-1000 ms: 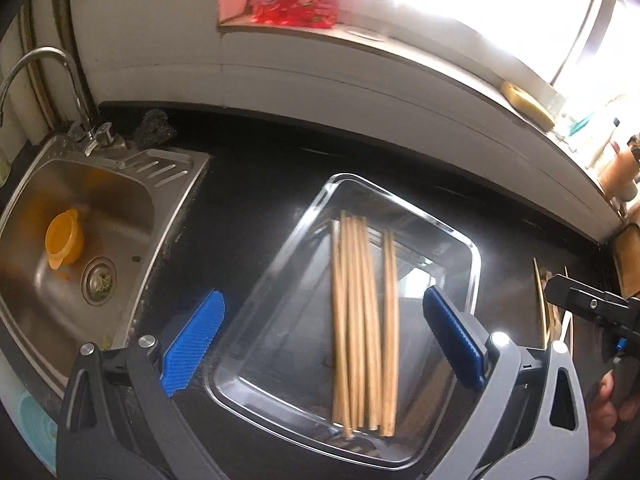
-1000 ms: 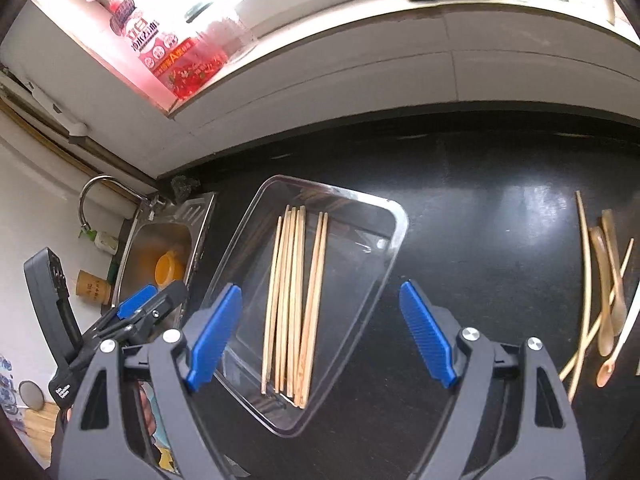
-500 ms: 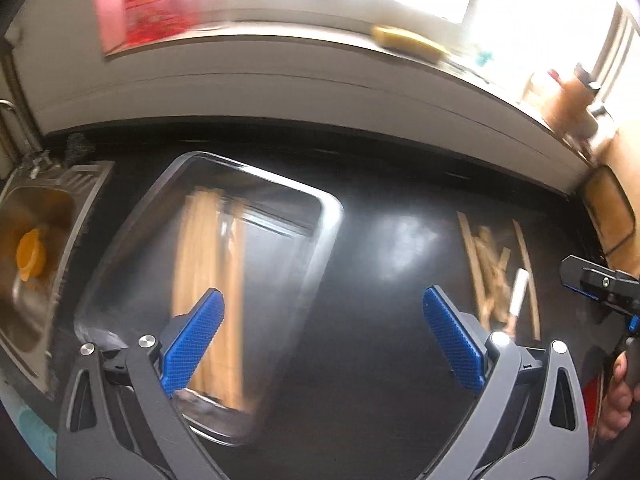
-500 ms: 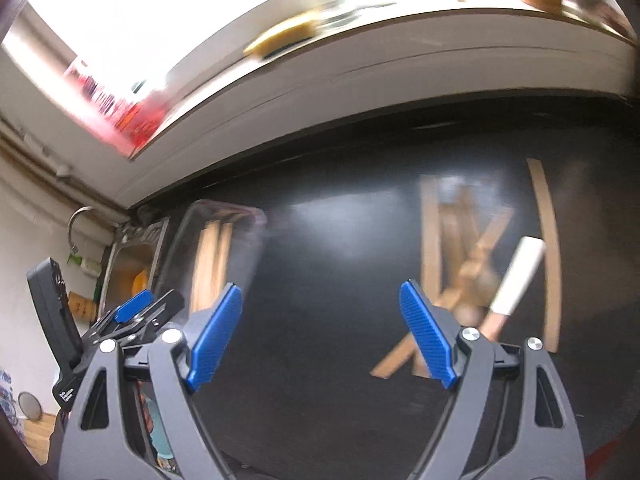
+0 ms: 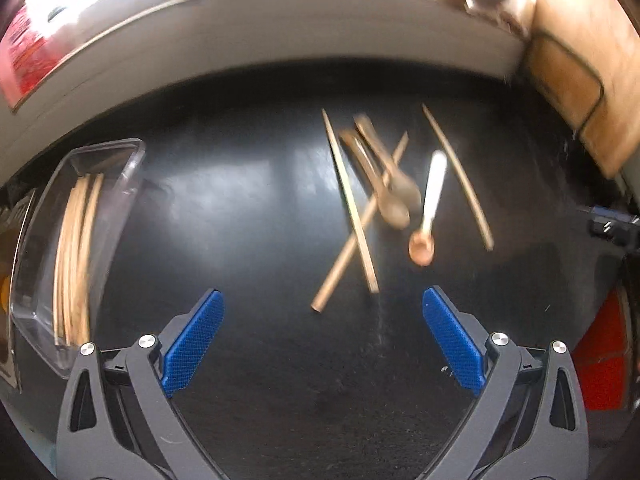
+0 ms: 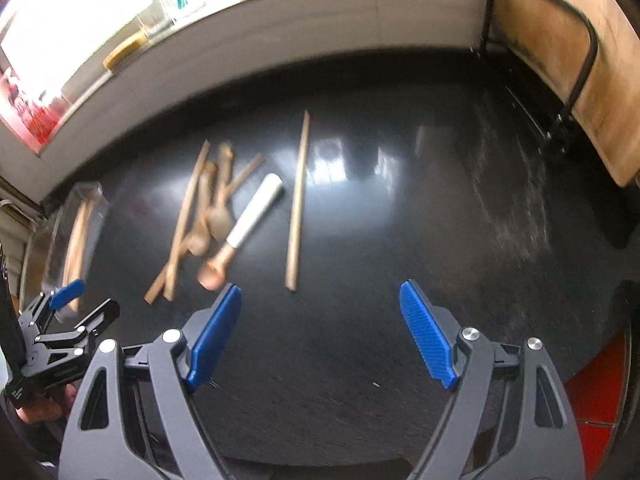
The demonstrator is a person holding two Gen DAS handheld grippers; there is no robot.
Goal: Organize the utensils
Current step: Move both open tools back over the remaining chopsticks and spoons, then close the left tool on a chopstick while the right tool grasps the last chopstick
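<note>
On the far left, chopsticks [image 5: 74, 256] already lie in my clear tray [image 5: 132, 152]. Loose spoons and sticks [image 5: 384, 196] wait on the tabletop [image 5: 248, 216]. Both my left gripper [image 5: 322, 338] and right gripper [image 6: 320, 332] have wide, empty jaws.

Left claw [image 5: 322, 338] and right claw [image 6: 320, 336] both gape wide, empty.

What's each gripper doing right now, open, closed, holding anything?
Left gripper: open, holding nothing, above the bare counter near the loose chopsticks.
Right gripper: open, holding nothing, above the bare counter.
</note>
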